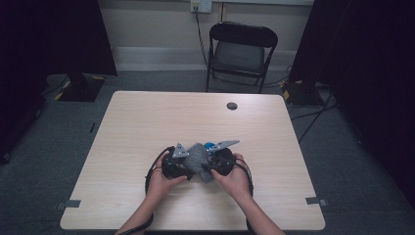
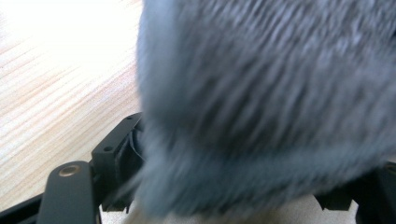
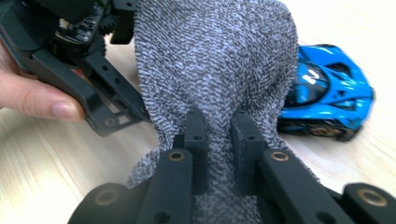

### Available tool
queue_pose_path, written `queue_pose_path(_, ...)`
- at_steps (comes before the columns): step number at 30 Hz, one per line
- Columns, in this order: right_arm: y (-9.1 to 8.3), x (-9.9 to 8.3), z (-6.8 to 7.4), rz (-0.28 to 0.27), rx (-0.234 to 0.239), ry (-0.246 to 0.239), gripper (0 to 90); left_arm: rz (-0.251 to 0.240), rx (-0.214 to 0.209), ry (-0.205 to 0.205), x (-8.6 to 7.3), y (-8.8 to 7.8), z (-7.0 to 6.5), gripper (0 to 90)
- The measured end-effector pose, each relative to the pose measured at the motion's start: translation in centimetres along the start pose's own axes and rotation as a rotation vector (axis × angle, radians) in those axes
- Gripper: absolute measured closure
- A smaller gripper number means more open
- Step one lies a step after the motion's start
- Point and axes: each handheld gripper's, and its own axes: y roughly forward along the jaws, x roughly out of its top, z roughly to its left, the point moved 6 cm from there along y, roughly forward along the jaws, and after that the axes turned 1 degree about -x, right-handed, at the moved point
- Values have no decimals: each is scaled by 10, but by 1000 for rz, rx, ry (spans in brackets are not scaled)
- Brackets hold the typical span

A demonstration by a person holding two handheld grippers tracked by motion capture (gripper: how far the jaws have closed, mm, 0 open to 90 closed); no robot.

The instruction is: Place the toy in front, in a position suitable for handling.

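1. Right claw [image 3: 219, 135] clamped tight on a fold of the grey cloth [image 3: 215, 60]; pinch sits near the cloth's edge, so could slip out under any sideways tug.
2. Left claw [image 1: 177, 164] spread wide with the cloth bunched across it in the left gripper view; cannot tell if the pads actually press. If not gripping, cloth hangs from one claw only and sags or twists.
3. Cloth held between both claws just above the desk [image 1: 147, 122], near its front middle. Hanging hem close to the surface: could drag and fold under.
4. Blue toy car [image 3: 327, 93] just beside the cloth, on the far side, partly hidden by it. Swinging cloth or a claw body could nudge it and send it rolling across the desk.
5. Both claws crowded together, left claw frame close to the right claw's pinch point. Risk of knocking frames or trapping cloth in the linkage.
6. Left gripper view blocked by fabric, blurred: poor check on that grip.
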Motion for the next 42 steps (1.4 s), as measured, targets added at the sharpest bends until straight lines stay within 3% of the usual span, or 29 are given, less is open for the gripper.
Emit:
queue_pose_path(5,6,1,6,14,-10,-21,788,-3,-1,-7,0,0,0,240)
queue_pose_path(15,12,-1,3,20,-6,4,788,-4,1,-5,0,0,0,240)
queue_pose_path(42,12,-5,-21,27,-50,54,788,-2,-2,-7,0,0,-1,240)
